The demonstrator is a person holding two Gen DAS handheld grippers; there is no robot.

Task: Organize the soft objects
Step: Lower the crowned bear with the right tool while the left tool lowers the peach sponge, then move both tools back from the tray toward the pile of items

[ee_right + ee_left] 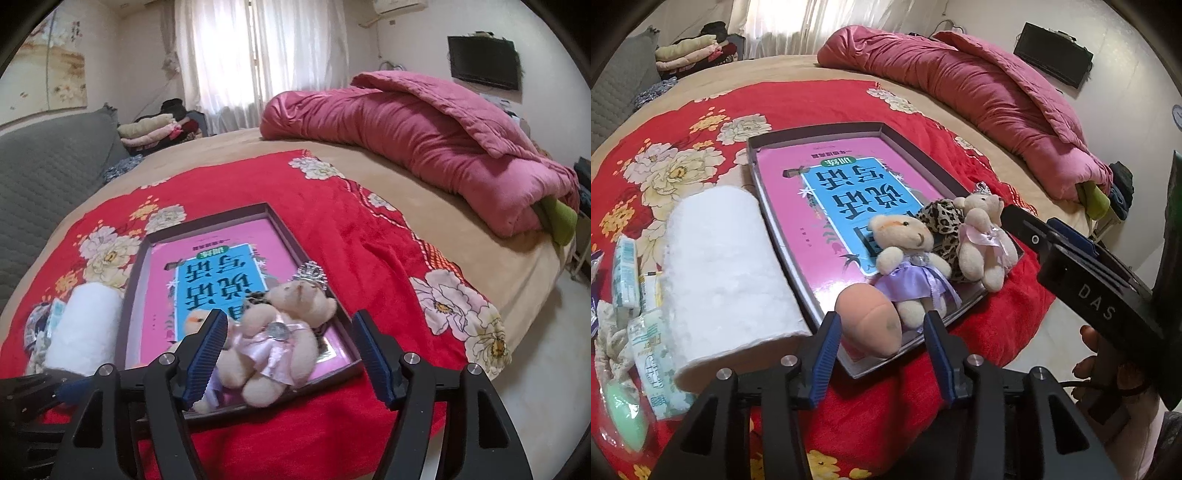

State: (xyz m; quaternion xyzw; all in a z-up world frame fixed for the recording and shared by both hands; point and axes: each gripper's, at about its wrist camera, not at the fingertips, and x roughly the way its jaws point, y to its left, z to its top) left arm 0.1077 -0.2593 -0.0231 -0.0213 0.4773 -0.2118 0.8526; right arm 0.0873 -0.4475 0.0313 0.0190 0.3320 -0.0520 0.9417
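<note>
2 grippers hang over the near end of a shallow tray (755, 147) on a red floral blanket (665, 140). Left gripper (881, 334): jaws partly apart, pads clear of the peach plush (870, 323) lying between them in the tray. Right gripper (290, 354): jaws wide, the pink-dressed bear (275, 332) between the fingers, untouched. Just ahead of the left tips sits a purple-dressed bear (912, 254). Left of that gripper lies a white roll (724, 266).
</note>
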